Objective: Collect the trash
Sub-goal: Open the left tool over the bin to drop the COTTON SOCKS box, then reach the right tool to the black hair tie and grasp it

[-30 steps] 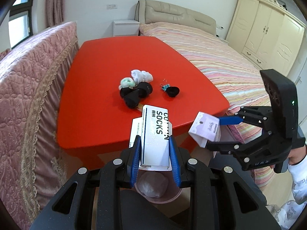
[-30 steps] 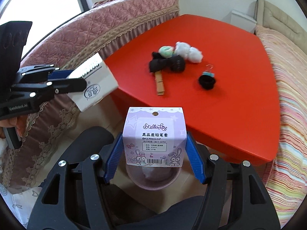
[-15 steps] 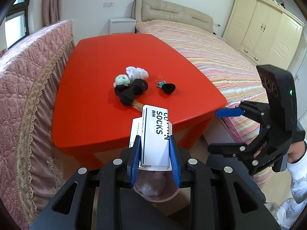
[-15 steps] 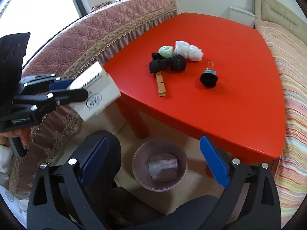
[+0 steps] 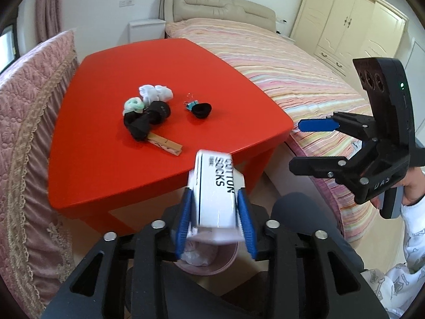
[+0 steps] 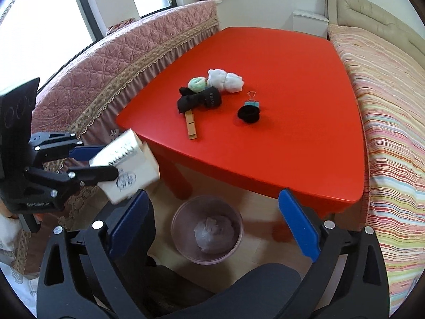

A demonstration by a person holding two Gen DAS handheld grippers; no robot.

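Table (image 6: 279,85) w/ socks, clothespin, binder clip unchanged. Bin (image 6: 206,255) on floor below its near edge now holds the purple tag pack dropped by the right gripper (image 6: 220,220), jaws wide, empty since 0.5 s ago. Left gripper (image 5: 215,220) still clamps sock box (image 5: 216,188), blurred, tilting above bin; prob next drop.

Bin (image 6: 206,232) mouth open from above, red table (image 6: 279,85) edge overhanging behind, bed (image 6: 393,111) close on right
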